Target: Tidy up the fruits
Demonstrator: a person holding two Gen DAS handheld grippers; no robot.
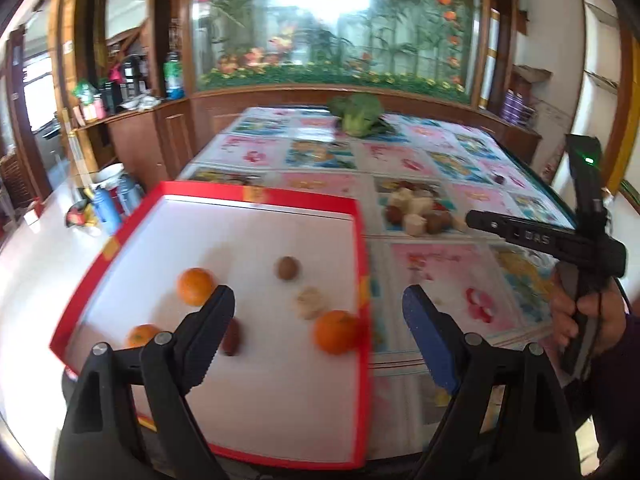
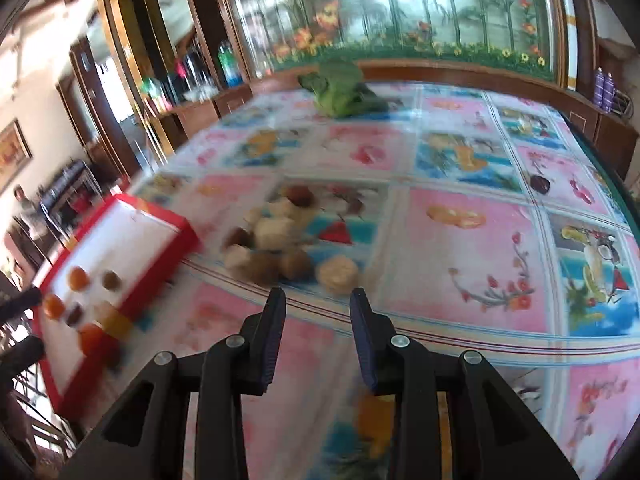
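Three oranges (image 1: 337, 332) loose in red tray (image 1: 362, 264), one at 4 o'clock rim: roll-out risk. Left gripper (image 1: 320, 312) wide, empty. Right gripper (image 2: 318, 306) narrow, empty, aimed at fruit pile (image 2: 276, 240): scatter risk.

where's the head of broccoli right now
The broccoli sits at the far end of the patterned tablecloth, just before the flower mural, well beyond the fruit pile and the red tray; the right wrist view shows it far centre.

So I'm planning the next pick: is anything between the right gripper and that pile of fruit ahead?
Nothing visible. The right gripper, jaws apart and empty, faces the pile over bare tablecloth; the pale round piece lies nearest.
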